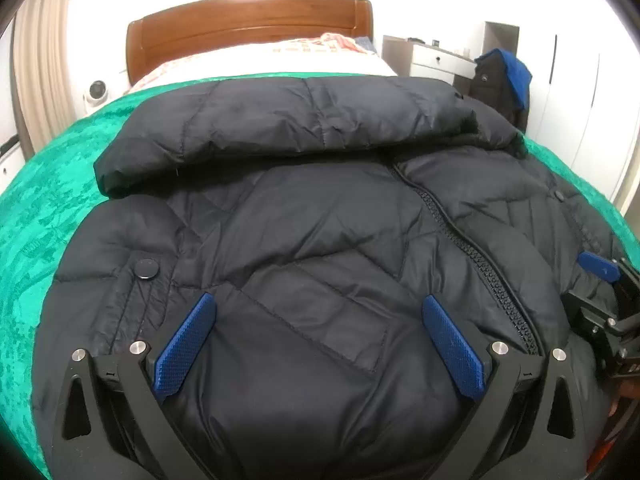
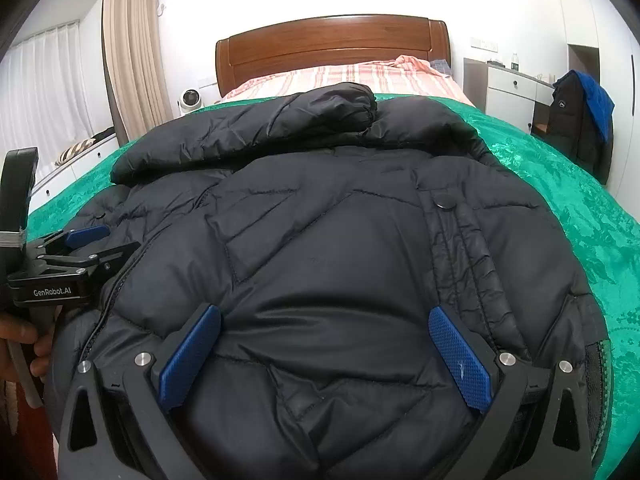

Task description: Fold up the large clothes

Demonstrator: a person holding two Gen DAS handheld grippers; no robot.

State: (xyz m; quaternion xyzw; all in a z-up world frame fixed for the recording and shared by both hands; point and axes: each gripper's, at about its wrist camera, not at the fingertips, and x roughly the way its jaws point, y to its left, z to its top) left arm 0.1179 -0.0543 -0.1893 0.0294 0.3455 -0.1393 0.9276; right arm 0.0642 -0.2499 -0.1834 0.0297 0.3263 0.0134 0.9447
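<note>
Both grippers, left gripper (image 1: 318,344) and right gripper (image 2: 324,354), fingers spread wide and gripping nothing, hover low-centre of frame over the black quilted puffer jacket (image 1: 320,216) spread on the green bedspread (image 1: 44,200), probably lining up hem grabs.

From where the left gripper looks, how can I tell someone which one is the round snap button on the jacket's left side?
Start at the bed with the green blanket, where the black puffer jacket lies spread out. Above the left gripper, beside its left finger, a stitched placket runs down the jacket. The snap button sits at its top: a flat, dark disc, smooth among the quilted seams.
</note>
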